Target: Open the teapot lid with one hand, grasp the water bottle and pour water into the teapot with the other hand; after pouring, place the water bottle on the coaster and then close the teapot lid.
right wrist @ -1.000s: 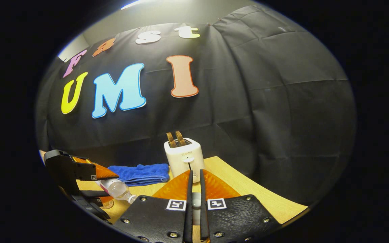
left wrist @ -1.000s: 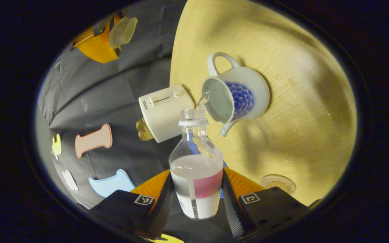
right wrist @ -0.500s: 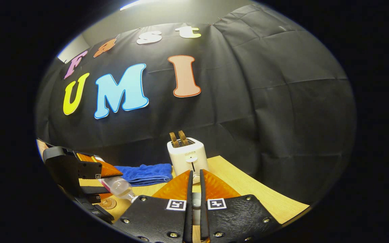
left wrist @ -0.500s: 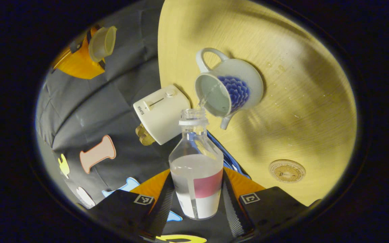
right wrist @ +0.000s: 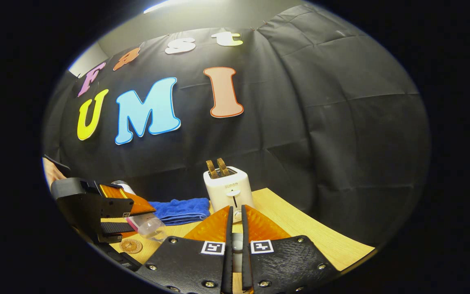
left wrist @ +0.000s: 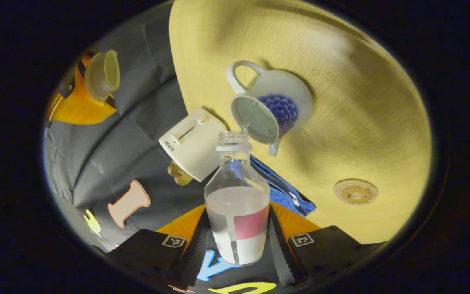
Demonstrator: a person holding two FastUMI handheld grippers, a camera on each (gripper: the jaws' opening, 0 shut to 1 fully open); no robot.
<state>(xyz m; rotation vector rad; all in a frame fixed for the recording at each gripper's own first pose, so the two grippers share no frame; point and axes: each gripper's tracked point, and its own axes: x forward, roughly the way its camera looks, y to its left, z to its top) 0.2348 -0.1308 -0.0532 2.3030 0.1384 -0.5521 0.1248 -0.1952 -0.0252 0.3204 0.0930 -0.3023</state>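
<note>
Left gripper (left wrist: 237, 241) clamps water bottle (left wrist: 237, 204), toaster (left wrist: 190, 143) beside; right gripper (right wrist: 235, 245) pinches lid (left wrist: 102, 75).

Dim booth, warm overhead light, soft shadows on table (left wrist: 341, 122), fisheye edges warped, maybe slightly blurry.

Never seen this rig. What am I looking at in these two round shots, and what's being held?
No robot: a person holds a two-finger gripper in each hand, and a fisheye camera rides on each.

Left gripper view: the left gripper clamps a clear plastic water bottle with a pink and white label, tipped so water runs into the open white teapot with a blue flower pattern.

Right gripper view: the right gripper pinches the teapot's pale lid, lifted away.

On the light wooden table: a white toaster, a folded blue towel and a round wooden coaster.
</note>
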